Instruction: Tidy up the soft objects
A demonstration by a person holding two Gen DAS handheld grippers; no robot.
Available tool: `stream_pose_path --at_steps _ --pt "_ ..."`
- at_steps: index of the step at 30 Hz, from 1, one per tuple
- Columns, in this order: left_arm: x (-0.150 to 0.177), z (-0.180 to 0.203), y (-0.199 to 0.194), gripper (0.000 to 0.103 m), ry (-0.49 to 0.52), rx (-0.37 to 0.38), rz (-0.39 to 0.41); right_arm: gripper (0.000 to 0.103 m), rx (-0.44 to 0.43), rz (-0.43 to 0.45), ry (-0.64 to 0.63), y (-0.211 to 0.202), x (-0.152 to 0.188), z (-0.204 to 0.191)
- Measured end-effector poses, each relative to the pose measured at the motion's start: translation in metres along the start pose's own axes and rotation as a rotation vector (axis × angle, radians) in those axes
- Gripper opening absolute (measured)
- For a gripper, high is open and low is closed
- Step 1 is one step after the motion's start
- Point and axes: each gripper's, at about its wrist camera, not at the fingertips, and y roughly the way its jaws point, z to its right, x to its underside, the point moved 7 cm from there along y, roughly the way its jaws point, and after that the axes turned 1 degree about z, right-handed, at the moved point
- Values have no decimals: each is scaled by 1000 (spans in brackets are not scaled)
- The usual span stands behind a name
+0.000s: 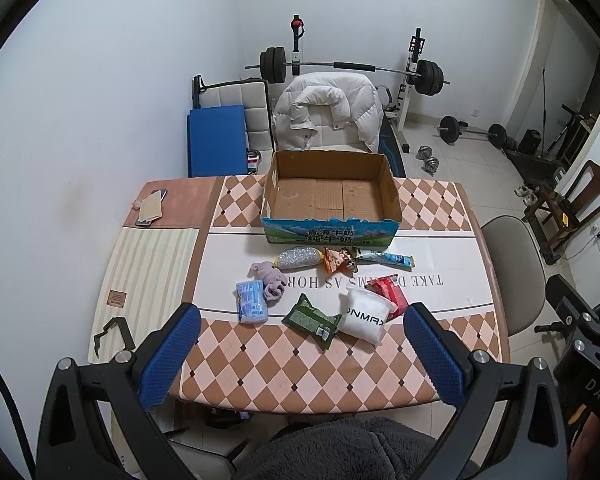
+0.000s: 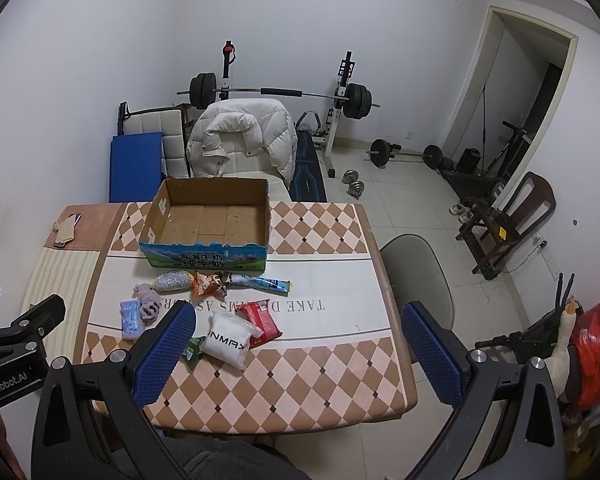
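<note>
Soft objects, loose on the table (image 1: 440,216), ahead of both pairs of fingers: white pouch (image 1: 365,314) lettered in black, beyond the tip of the left gripper's right-hand finger; red packet (image 1: 392,293) touching its far side; green packet (image 1: 311,320) just beside the pouch, between the left gripper's two fingertips; blue tissue pack (image 1: 251,302) just past the left-hand fingertip; lilac cloth (image 1: 271,280) against that pack; silver scourer (image 1: 299,258), orange snack bag (image 1: 337,260) and long blue wrapper (image 1: 388,258) in a row farther out.

Cardboard box (image 1: 332,190), open-topped, nothing inside, standing beyond the row at the table's far part.

Left gripper (image 1: 300,328): blue-padded fingers spread wide, holding nothing, hovering over the near table edge.

Right gripper (image 2: 296,330): fingers likewise wide apart, holding nothing; its left-hand fingertip overlaps the green packet in the right wrist view.

Surroundings: white jacket (image 1: 328,112) draped on a chair behind the box; barbell rack (image 1: 352,66) at the wall.
</note>
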Motion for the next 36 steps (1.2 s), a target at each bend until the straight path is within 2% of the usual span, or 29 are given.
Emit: stream_pose_path --at_steps 5,15,18,22,25,28,30,32,34,36 --pt "-16 0 1 103 -2 -4 5 103 -3 3 -5 1 -2 -2" --pt "-20 1 9 103 -5 -9 -9 103 -21 1 3 6 -7 -2" --pt "-17 -4 41 103 -18 -31 -63 103 -41 -6 14 25 -1 2" --pt "3 -21 116 103 -70 -63 -223 103 -65 -30 -66 85 13 -6" --pt "32 -32 180 103 -147 -40 -384 103 -84 -133 -225 156 35 -30" --pt "61 -39 242 103 -280 40 -559 103 -151 -239 -365 235 62 -65" --pt "80 -36 272 103 -362 85 -631 103 -207 -364 -375 280 81 -83" --pt "95 -29 308 102 -436 117 -703 103 -259 -509 -297 323 101 -96" --pt "111 -21 343 99 -516 161 -784 103 -308 -698 -115 368 126 -101" --pt "125 -14 368 99 -581 191 -855 103 -369 -806 59 394 145 -107"
